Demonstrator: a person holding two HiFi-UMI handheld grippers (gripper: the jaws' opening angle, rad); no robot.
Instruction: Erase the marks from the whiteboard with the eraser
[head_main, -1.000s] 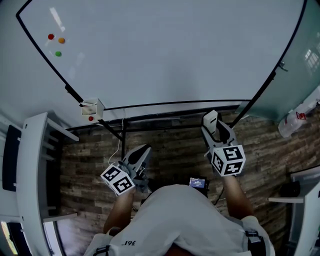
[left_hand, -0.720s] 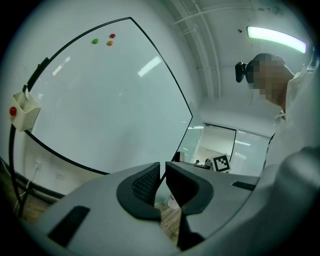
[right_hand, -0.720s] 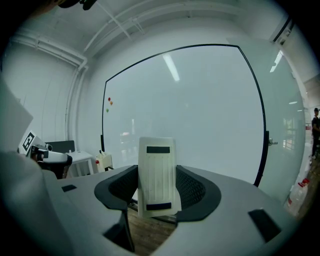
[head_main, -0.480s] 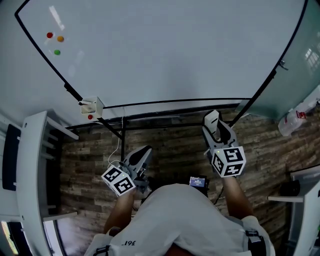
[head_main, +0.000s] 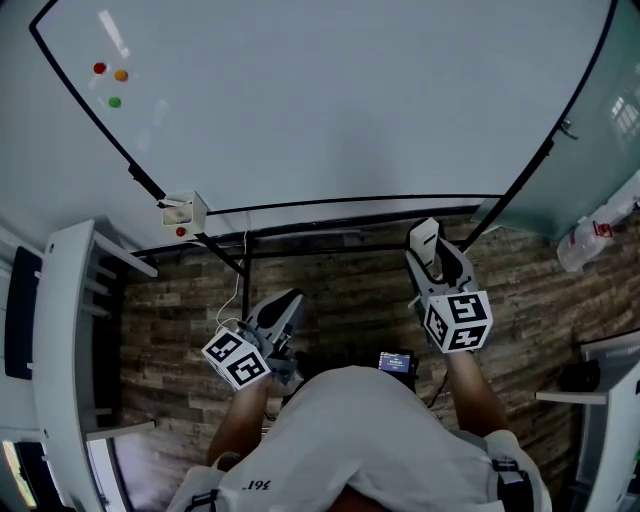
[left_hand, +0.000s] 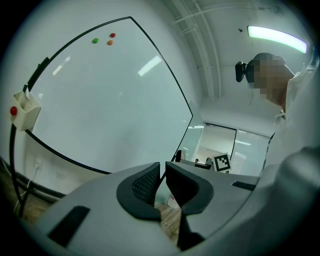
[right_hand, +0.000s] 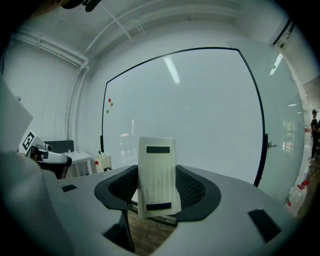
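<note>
Eraser (right_hand: 159, 175), a white rectangular plastic block with two dark strips, stands upright in the right hand-held gripper (head_main: 437, 262). Its jaws clamp the lower part, so most of the block juts beyond them. Ahead of and above that hand-held gripper stands the large black-framed whiteboard (head_main: 340, 100), untouched. I can make out no marks on it (only small red, orange and green round magnets (head_main: 121, 75), far up to the left). The left hand-held gripper (left_hand: 161, 182) is closed to a thin slit on nothing, held low. As I judge the risks, pressing against the board could lever the long free end askew or out of the jaws. A wide leftward sweep could knock the magnets off, and faint marks might be missed.
</note>
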